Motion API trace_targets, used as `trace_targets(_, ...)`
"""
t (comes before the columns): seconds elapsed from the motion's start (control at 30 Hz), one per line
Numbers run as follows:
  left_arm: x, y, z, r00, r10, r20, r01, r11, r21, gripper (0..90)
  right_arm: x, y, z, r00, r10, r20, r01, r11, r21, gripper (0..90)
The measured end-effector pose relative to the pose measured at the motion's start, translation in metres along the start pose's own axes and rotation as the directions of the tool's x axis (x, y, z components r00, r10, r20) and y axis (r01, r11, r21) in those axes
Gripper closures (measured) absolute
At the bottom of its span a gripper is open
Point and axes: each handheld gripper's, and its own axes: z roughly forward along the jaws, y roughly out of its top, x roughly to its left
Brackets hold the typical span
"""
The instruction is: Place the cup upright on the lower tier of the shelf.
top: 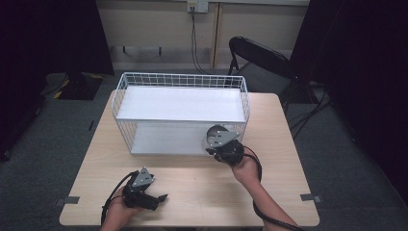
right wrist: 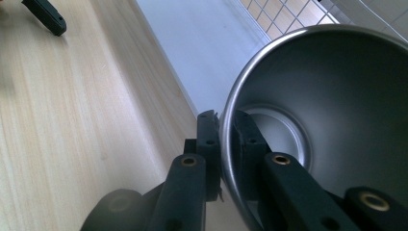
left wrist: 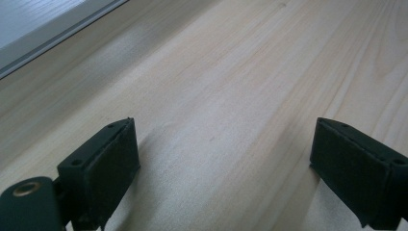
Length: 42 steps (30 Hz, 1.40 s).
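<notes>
- I see my right gripper [right wrist: 226, 144] clamped on the rim of a round, shiny steel bowl [right wrist: 337, 110], one jaw inside the wall and one outside; the bowl's hollow holds nothing.
- In the high view my right gripper [top: 222, 144] sits at the near right front of a white wire-mesh two-tier shelf rack [top: 180, 79], level with its lower white shelf board [top: 163, 139].
- I see the rack's upper white board [top: 180, 103] bare, and the lower board bare where it shows.
- My left gripper [left wrist: 223, 159] has its jaws spread wide with nothing between them, just bare wood below.
- In the high view my left gripper [top: 161, 198] rests at the near left of the pale wooden table [top: 192, 192], well apart from the bowl.
- The rack stands on the far half of the table.
- Beyond the table I see grey carpet [top: 57, 144], a black folding chair [top: 260, 57] at the far right, and a cable [top: 195, 43] hanging down the pale far wall.
</notes>
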Motion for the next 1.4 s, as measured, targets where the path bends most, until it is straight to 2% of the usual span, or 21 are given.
trace_targets(1.4,0.0,0.0,0.0,1.0,0.007,0.001,-0.007,1.0,0.001,8.8,-0.003,-0.004,0.017,0.9989,-0.031,0.036,0.03,0.999,0.034,83.3)
